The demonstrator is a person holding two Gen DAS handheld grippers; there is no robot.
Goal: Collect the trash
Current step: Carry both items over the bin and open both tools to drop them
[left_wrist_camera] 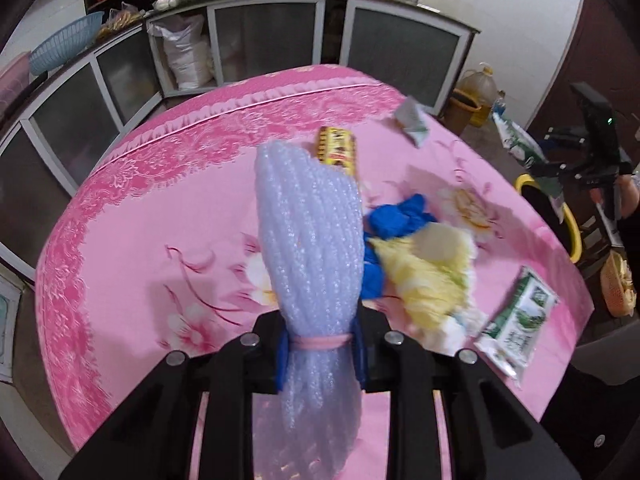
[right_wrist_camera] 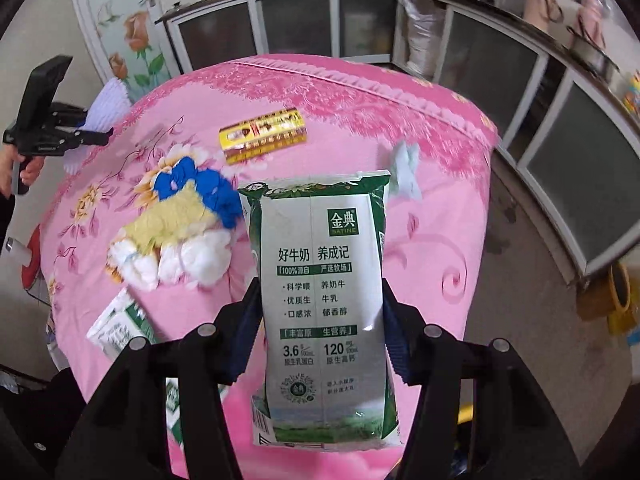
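Note:
My left gripper (left_wrist_camera: 320, 344) is shut on a white foam net sleeve (left_wrist_camera: 308, 240) and holds it above the pink flowered tablecloth (left_wrist_camera: 160, 208). My right gripper (right_wrist_camera: 320, 320) is shut on a flattened green-and-white milk carton (right_wrist_camera: 324, 292), held upright over the table's right side. On the cloth lie a yellow snack wrapper (right_wrist_camera: 262, 138), a blue glove (right_wrist_camera: 208, 192), yellow and white crumpled tissues (right_wrist_camera: 172, 240), a grey crumpled wrapper (right_wrist_camera: 404, 172) and a second milk carton (left_wrist_camera: 516, 332). The right gripper with its carton shows in the left wrist view (left_wrist_camera: 520, 148).
A yellow-rimmed bin (left_wrist_camera: 560, 216) stands beside the table under the right gripper. Glass-fronted cabinets (left_wrist_camera: 280, 40) run behind the table. A white sack (left_wrist_camera: 188, 56), an oil jug (left_wrist_camera: 480, 92) and a brown bucket (left_wrist_camera: 460, 112) stand on the floor.

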